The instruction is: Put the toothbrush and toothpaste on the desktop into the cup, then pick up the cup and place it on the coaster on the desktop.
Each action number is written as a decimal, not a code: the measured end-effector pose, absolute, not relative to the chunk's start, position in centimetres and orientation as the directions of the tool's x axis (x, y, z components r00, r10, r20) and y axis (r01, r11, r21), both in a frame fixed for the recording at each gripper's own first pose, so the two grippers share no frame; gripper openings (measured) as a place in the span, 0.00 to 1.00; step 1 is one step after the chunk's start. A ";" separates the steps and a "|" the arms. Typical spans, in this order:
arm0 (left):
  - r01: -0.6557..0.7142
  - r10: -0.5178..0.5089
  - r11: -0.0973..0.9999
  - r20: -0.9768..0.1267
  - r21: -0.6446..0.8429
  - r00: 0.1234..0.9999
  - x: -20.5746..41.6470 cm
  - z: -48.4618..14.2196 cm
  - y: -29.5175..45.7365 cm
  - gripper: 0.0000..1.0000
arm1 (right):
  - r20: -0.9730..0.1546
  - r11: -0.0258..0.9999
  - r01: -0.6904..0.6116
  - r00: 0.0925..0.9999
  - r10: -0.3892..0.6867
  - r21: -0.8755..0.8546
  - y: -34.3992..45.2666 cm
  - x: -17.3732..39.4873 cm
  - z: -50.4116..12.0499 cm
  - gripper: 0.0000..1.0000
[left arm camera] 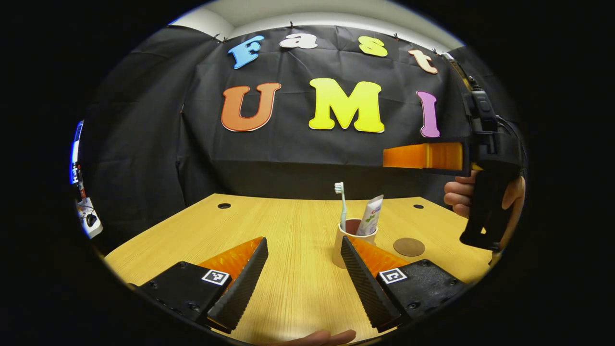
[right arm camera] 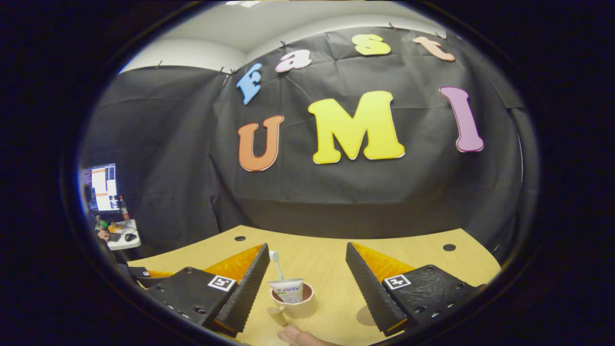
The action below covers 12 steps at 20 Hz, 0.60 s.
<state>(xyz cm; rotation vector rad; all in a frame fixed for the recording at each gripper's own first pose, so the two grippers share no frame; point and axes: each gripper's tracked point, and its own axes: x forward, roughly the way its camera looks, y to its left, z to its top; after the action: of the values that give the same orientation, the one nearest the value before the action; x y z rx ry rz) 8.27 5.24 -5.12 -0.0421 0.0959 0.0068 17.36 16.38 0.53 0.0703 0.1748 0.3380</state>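
Nearest in the left gripper view, the left gripper has its two fingers spread wide apart with nothing between them, only bare desk. One cup stands just behind the tip of its right-hand finger, partly hidden by it, so the cup is not between the fingers. One toothbrush stands upright in the cup, head up, and one toothpaste tube leans beside it in the same cup. One round brown coaster lies flat on the desk just to the right of the cup, not touching it. Farther right and higher, a hand holds the right gripper above the desk.

From the right gripper view, the right gripper is also open wide and holds nothing. The cup sits low between its fingers, closer to the left-hand one, with the toothpaste and toothbrush inside. Both fingers are apart from the cup. Behind it the desk runs to the black wall.
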 end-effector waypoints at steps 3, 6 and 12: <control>0.020 -0.024 0.999 -0.125 -0.030 0.992 8.8 -4.8 3.5 0.97 | -0.121 0.944 -0.317 0.937 0.327 0.092 14.6 14.7 1.4 0.96; 0.058 -0.065 0.997 -0.163 -0.047 0.985 9.7 -4.3 1.8 0.97 | -0.075 0.949 -0.311 0.946 0.314 0.052 12.6 12.0 2.1 0.96; 0.123 -0.127 0.992 -0.281 -0.030 0.951 12.6 -3.5 -1.3 0.97 | -0.016 0.967 -0.255 0.967 0.255 0.029 7.9 8.3 2.3 0.96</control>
<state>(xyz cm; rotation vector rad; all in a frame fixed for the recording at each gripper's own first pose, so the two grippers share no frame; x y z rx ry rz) 12.56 -1.26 -3.45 -0.0122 0.2866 -0.1272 8.33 7.90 2.31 0.0270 0.0199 0.2578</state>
